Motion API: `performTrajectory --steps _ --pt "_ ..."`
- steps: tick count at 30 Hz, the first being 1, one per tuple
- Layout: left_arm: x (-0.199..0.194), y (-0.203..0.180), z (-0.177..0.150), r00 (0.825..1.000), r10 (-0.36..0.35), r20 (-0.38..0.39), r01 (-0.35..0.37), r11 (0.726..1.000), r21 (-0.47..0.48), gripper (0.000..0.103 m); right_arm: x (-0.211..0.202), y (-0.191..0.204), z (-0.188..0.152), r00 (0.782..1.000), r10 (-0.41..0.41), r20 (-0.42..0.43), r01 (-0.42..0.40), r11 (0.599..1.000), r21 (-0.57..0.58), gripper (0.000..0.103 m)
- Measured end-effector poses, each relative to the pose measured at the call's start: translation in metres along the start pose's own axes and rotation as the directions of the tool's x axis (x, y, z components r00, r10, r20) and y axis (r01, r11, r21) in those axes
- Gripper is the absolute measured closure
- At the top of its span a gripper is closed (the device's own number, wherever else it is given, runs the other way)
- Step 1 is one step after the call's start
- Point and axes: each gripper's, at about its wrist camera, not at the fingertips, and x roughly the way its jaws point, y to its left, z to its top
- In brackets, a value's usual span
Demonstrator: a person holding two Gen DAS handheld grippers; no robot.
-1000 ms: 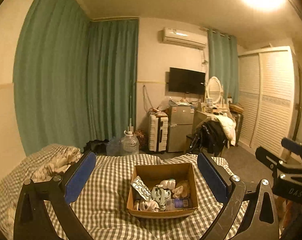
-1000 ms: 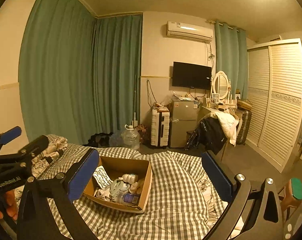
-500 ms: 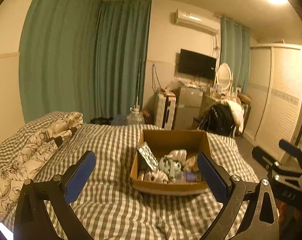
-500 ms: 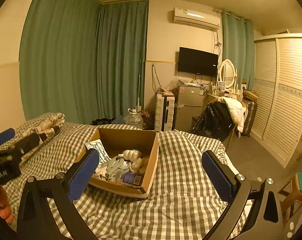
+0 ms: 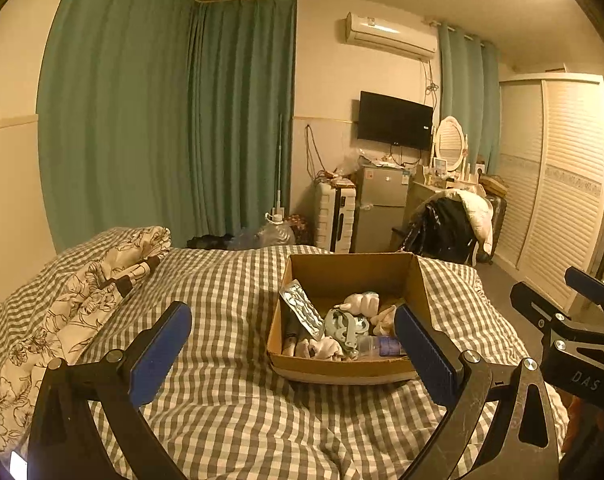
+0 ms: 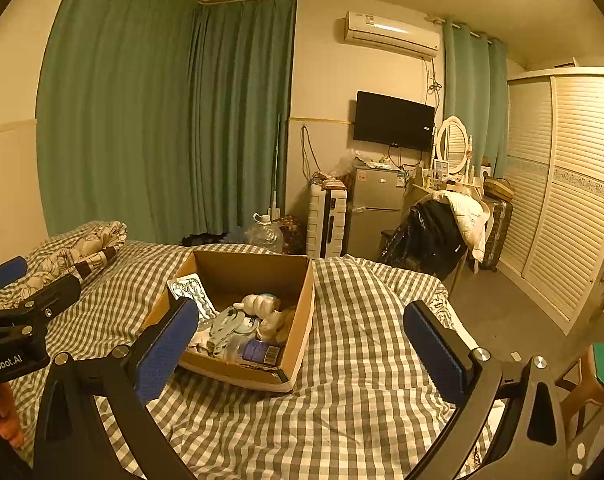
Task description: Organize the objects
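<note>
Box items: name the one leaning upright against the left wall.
The silvery blister pack; it leans on the cardboard box wall, while the bottle lies flat.

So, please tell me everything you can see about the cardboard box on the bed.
The box is plain brown cardboard, open on top with no flaps showing, and sits flat on the checked bedcover. It looks worn at a front corner. Inside lie a silver blister pack leaning on the left wall, a pale blue plastic piece, a small bottle on its side, and some white soft items. Neither gripper touches it.
</note>
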Motion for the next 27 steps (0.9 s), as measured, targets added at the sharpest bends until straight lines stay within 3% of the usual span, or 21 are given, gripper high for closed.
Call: performTrajectory --steps 27 --pt "0.0022 -0.0003 0.0021 1.000 0.007 -0.014 -0.007 1.000 -0.004 0.000 0.0010 -0.0038 -0.0006 1.000 0.001 -0.004 -0.001 1.000 0.003 0.000"
